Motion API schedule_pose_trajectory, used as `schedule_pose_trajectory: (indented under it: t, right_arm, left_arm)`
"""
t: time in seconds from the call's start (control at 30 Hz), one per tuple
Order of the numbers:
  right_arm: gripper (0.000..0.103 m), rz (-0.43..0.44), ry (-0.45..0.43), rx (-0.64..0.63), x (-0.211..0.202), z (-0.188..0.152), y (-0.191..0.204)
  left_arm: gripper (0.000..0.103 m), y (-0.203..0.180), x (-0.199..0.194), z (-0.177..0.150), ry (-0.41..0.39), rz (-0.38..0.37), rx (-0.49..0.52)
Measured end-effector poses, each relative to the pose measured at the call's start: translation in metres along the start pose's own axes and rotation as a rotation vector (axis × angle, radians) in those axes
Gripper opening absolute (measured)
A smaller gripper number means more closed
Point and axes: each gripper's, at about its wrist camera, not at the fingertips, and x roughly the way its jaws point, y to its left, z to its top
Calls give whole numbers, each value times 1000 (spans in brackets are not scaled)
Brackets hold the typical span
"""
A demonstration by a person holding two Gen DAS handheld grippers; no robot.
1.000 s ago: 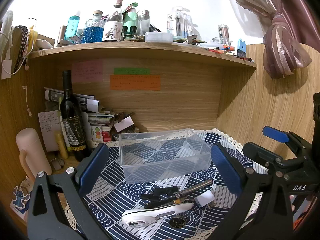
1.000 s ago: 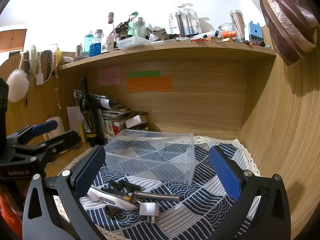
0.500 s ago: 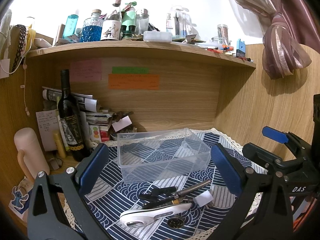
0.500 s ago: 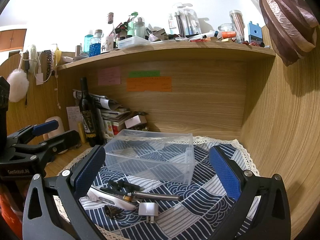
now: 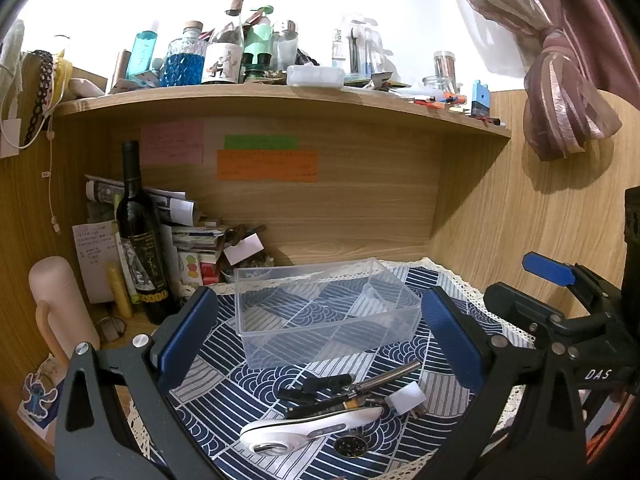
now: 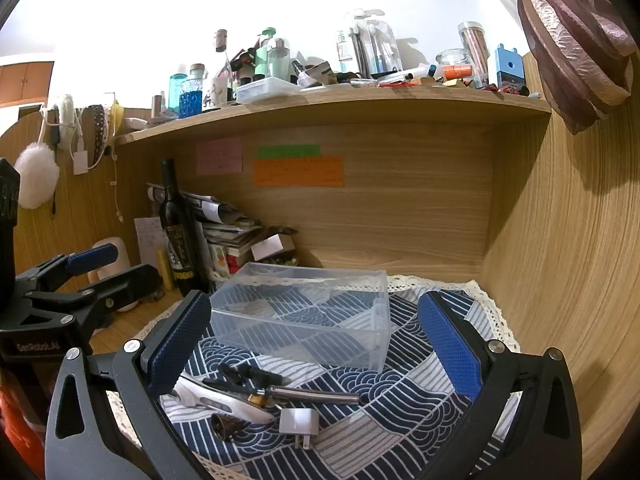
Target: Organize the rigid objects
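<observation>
Both sets of fingers are spread wide and hold nothing. The left gripper (image 5: 316, 344) hovers over the patterned cloth (image 5: 224, 376), and between its 2 blue fingers (image 5: 182, 338) lies a small heap of things: a white handled tool (image 5: 308, 428), a black and metal tool (image 5: 360, 384), a white plug (image 5: 406, 398) and a small round dark piece (image 5: 350, 445). Beyond the fingertips, further back on the cloth, sits the clear plastic box (image 5: 320, 312), with nothing visible in it.

The right gripper (image 6: 316, 344) is off to the right of the left one, its fingers (image 6: 448, 344) also framing the same heap near their lower left. A dark wine bottle (image 5: 140, 232) stands on the worktop (image 5: 120, 340) left of the box, below a cluttered shelf (image 5: 280, 98).
</observation>
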Motion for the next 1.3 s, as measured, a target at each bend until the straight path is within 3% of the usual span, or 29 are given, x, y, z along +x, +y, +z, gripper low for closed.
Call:
schedule_pose_trajectory:
  t: [0.33, 0.37, 0.43, 0.67, 0.87, 1.13, 1.3]
  right_arm:
    - [103, 0, 24, 15, 9, -7, -4]
    - [100, -2, 36, 15, 11, -10, -4]
    - [95, -3, 59, 16, 16, -15, -6]
    - [81, 6, 189, 24, 40, -44, -11]
    - [81, 27, 290, 31, 57, -73, -9]
    - [81, 57, 403, 41, 75, -102, -5]
    - [70, 74, 445, 52, 89, -111, -4]
  left_arm:
    - [102, 13, 10, -7, 30, 33, -23]
    - [100, 18, 13, -9, 42, 40, -36]
    - [85, 28, 18, -14, 74, 54, -58]
    - [84, 51, 38, -52, 201, 120, -108]
    - [84, 51, 48, -95, 304, 143, -130]
    - [85, 40, 60, -135, 395, 150, -72]
    - [86, 45, 66, -134, 377, 119, -95]
